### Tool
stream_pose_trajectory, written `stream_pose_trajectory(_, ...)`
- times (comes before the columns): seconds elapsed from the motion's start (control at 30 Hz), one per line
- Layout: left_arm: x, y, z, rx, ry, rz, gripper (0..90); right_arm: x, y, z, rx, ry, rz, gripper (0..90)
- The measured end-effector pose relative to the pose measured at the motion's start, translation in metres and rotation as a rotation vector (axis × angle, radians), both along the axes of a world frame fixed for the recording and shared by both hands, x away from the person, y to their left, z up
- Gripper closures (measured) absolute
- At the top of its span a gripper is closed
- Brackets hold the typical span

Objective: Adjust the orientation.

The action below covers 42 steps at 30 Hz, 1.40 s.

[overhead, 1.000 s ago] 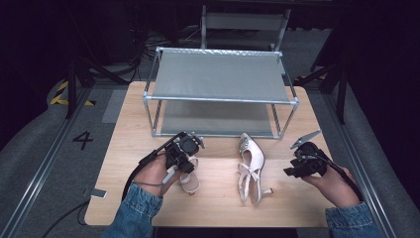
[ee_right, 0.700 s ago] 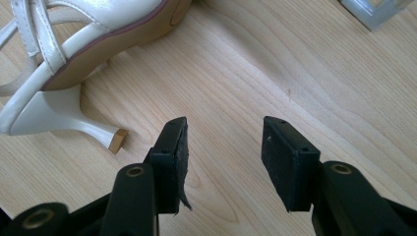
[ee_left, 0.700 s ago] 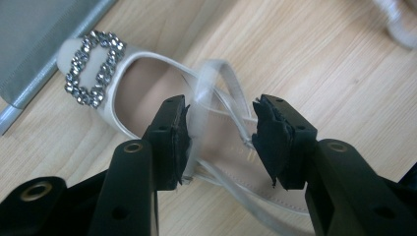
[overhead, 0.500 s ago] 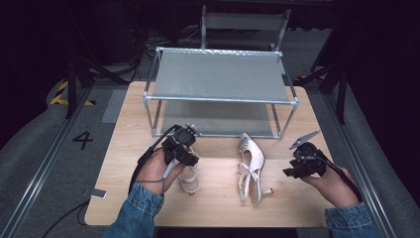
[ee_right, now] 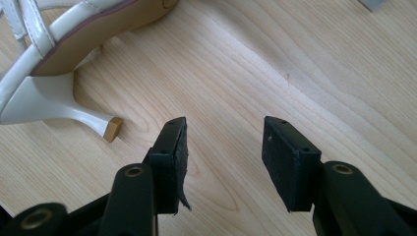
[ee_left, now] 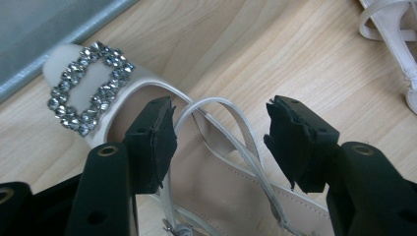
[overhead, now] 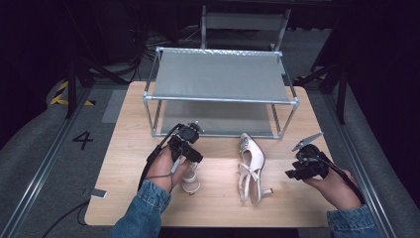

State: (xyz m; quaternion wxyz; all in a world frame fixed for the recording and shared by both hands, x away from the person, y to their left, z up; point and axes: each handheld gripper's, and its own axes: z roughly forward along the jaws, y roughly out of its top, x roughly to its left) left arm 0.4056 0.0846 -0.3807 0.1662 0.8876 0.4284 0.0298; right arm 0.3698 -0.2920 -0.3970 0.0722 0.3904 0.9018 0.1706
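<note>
Your left gripper (ee_left: 219,142) hangs low over a white slingback heel (ee_left: 216,187) with its jaws spread wide, one on each side of the shoe's thin looping strap (ee_left: 236,123); neither pad touches the strap or the shoe. The rhinestone buckle (ee_left: 88,86) on the toe band sits just beyond your left-hand jaw, close to the lower edge of the metal shoe rack (overhead: 223,79). In the high view that shoe (overhead: 190,181) lies on the wooden table (overhead: 129,124) right under your left hand (overhead: 161,171), toe toward the rack. Its mate, the second white heel (overhead: 251,166), lies on its side near the middle of the table, between your two hands and apart from the first. Your right gripper (ee_right: 223,147) hovers over bare wood with its jaws also wide and nothing between them; the second shoe's heel tip (ee_right: 113,129) points toward it, near but not touching.
</note>
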Motion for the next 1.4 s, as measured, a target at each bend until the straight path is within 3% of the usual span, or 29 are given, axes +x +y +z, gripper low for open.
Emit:
stream_pose_trajectory(0.17, -0.004, -0.008, -0.005, 0.025, 0.027, -0.035, 43.6, -0.001, -0.001, 0.0, 0.007, -0.001, 0.0, 52.2)
stream_pose_trajectory(0.3, -0.01, -0.01, 0.002, 0.0, 0.02, -0.045, 45.3, -0.001, -0.002, 0.001, 0.006, -0.001, -0.004, 52.1)
stream_pose_trajectory(0.37, -0.009, -0.013, -0.004, 0.033, 0.051, -0.044, 46.9, -0.001, -0.001, 0.0, 0.004, 0.0, 0.0, 52.0)
stream_pose_trajectory(0.47, -0.006, -0.013, -0.013, 0.067, 0.067, -0.017, 47.0, -0.001, 0.0, 0.001, 0.002, -0.001, 0.006, 52.0)
stream_pose_trajectory(0.73, 0.001, -0.015, -0.03, 0.079, 0.109, -0.001, 44.8, 0.001, 0.002, 0.0, -0.002, 0.002, 0.007, 51.8)
stream_pose_trajectory(1.0, 0.008, -0.016, -0.038, 0.11, 0.074, 0.019, 55.5, 0.001, 0.003, -0.001, -0.004, 0.004, 0.008, 51.7)
stream_pose_trajectory(1.1, 0.008, -0.016, -0.037, 0.141, 0.051, 0.004, 63.6, 0.002, 0.003, -0.001, -0.006, 0.004, 0.01, 51.8)
stream_pose_trajectory(1.23, 0.005, -0.014, -0.035, 0.152, 0.054, -0.01, 77.1, 0.002, 0.004, -0.001, -0.006, 0.003, 0.012, 51.8)
stream_pose_trajectory(1.3, 0.003, -0.012, -0.033, 0.182, 0.029, -0.027, 83.9, 0.002, 0.004, -0.002, -0.006, 0.005, 0.014, 51.8)
stream_pose_trajectory(1.4, 0.001, -0.005, -0.027, 0.158, 0.004, -0.028, 85.3, 0.003, 0.004, -0.002, -0.002, 0.007, 0.017, 51.8)
